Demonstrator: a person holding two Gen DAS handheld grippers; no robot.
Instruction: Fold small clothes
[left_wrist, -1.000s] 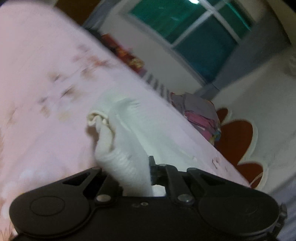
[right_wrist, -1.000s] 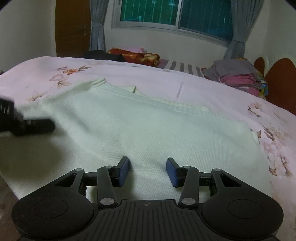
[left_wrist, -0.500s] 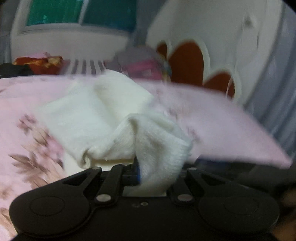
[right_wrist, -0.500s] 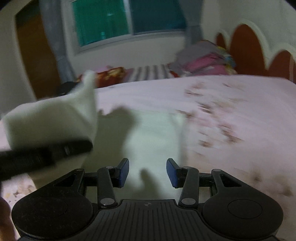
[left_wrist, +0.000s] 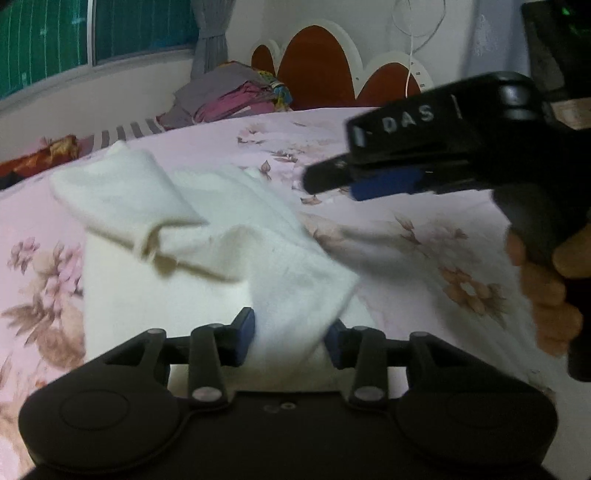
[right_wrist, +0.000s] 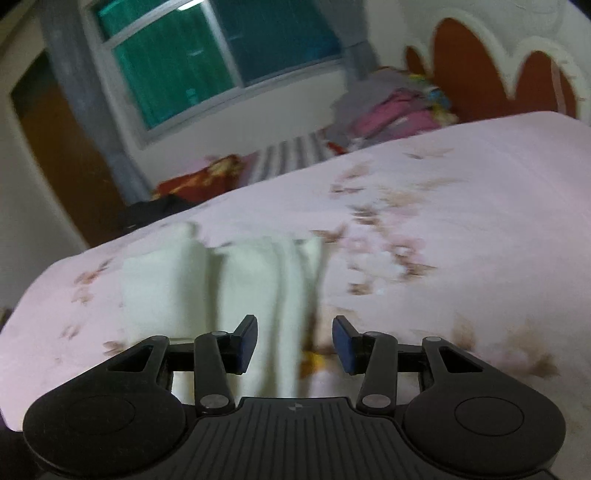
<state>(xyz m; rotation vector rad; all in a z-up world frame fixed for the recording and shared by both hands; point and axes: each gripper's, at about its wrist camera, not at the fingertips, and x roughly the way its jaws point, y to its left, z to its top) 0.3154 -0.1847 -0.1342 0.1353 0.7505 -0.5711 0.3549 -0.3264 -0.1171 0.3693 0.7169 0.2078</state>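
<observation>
A white knit garment (left_wrist: 207, 221) lies on the pink floral bedsheet (left_wrist: 424, 236), with one part folded over its middle. My left gripper (left_wrist: 290, 332) hovers low over its near end. The jaws are opening, and a loose end of the garment lies between the pads without being pinched. My right gripper (left_wrist: 328, 181), held in a hand (left_wrist: 546, 295), hangs above the sheet just right of the garment. In the right wrist view the right gripper (right_wrist: 295, 339) is open over the right edge of the garment (right_wrist: 240, 280), gripping nothing.
A stack of folded clothes (left_wrist: 236, 99) sits at the head of the bed beside the red and white headboard (left_wrist: 317, 70). Striped and red fabrics (right_wrist: 221, 170) lie along the far edge under the window. A brown door (right_wrist: 55, 147) stands at the left.
The left gripper, earlier shut on the white cloth, swung it across over the garment, and its pads have now come apart. The right gripper moved from over the garment's middle to its right edge.
</observation>
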